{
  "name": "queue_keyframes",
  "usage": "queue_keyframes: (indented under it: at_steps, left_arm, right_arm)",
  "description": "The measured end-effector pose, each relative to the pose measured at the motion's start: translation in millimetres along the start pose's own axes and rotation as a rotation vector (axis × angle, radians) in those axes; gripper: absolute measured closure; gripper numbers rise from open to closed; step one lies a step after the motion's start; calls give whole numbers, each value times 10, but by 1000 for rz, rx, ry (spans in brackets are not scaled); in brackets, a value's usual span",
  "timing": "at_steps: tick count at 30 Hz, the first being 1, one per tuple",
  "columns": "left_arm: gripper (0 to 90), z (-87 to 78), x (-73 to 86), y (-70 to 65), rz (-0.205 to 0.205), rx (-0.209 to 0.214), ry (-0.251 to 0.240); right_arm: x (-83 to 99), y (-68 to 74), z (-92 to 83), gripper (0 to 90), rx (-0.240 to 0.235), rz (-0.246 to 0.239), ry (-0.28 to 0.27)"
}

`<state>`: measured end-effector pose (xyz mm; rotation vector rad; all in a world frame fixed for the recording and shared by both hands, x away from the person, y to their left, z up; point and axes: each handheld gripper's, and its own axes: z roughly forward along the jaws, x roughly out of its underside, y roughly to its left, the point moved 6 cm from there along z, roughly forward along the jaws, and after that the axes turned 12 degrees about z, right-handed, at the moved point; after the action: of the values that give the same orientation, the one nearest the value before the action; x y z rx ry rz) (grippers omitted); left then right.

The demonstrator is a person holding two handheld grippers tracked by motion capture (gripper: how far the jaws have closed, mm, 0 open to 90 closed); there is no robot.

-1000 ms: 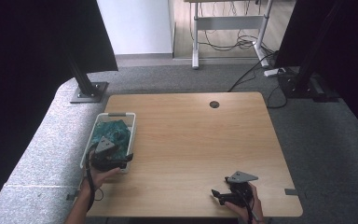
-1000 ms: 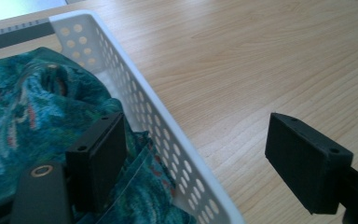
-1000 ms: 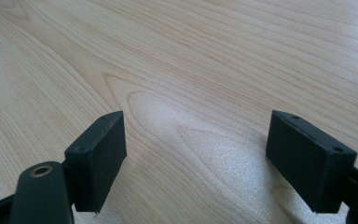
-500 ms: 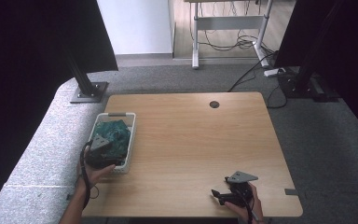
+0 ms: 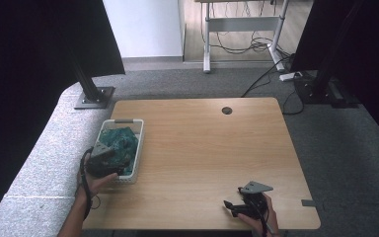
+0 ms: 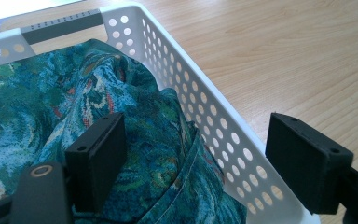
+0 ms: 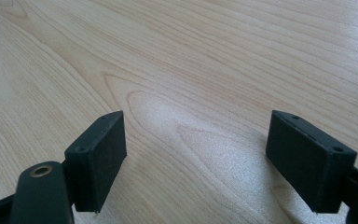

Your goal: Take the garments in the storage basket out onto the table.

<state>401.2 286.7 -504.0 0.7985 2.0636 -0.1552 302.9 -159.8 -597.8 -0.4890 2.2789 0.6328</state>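
While the left tool (image 6: 193,154) is gaping wide, empty, straddling the basket wall (image 6: 214,126), the green cloth (image 6: 98,107) is lying inside, under its inner jaw; the right tool (image 7: 193,158), open, is idling far off on the worktop (image 5: 202,143).

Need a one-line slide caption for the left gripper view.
Open left gripper straddling the white basket wall, one jaw over the teal patterned cloth.

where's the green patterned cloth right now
The green patterned cloth lies bunched in the white basket at the table's left edge in the high view, under the open left gripper.
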Motion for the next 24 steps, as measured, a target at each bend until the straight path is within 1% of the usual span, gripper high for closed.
queue_keyframes:
  at_steps: [7, 13, 18, 20, 24]
  left_arm:
    - [191, -2, 10, 59, -1, -5, 0]
    - [178, -6, 36, 112, -13, -8, -5]
    - [170, -16, 76, 168, -15, -18, 5]
    - [168, -12, 89, 184, -21, -20, 6]
    - [158, 19, 95, 203, -28, -24, 13]
  right_arm:
    - [0, 2, 2, 198, 11, 0, 0]
    - [1, 1, 3, 197, 23, -2, -2]
    - [8, 7, 1, 197, 35, -2, -4]
    - [16, 10, -4, 197, 39, -2, -6]
    - [33, 12, -15, 198, 37, -2, -15]
